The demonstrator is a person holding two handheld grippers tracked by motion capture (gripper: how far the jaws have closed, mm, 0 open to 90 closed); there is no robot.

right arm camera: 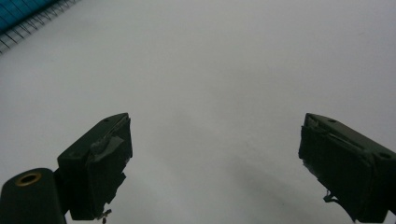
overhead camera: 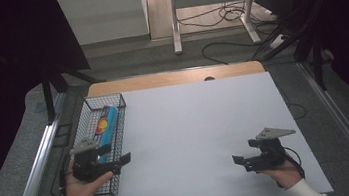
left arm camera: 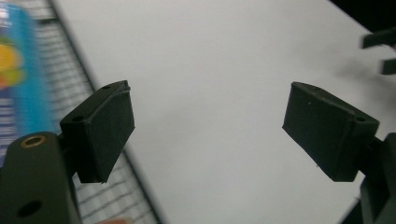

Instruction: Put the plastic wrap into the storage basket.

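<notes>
My left gripper (overhead camera: 120, 161): jaws wide apart, nothing between them, held over the near right edge of the basket.
My right gripper (overhead camera: 243, 162): jaws wide apart, nothing between them, low over the near right part of the table, pointing left, well apart from the other.
Table (overhead camera: 196, 125): white top, wooden strip along the far edge.
Basket (overhead camera: 112, 101): black wire, long, at the table's left edge.
Tube (overhead camera: 106, 124): blue with coloured print, lying lengthwise inside the basket, towards its far end.
</notes>
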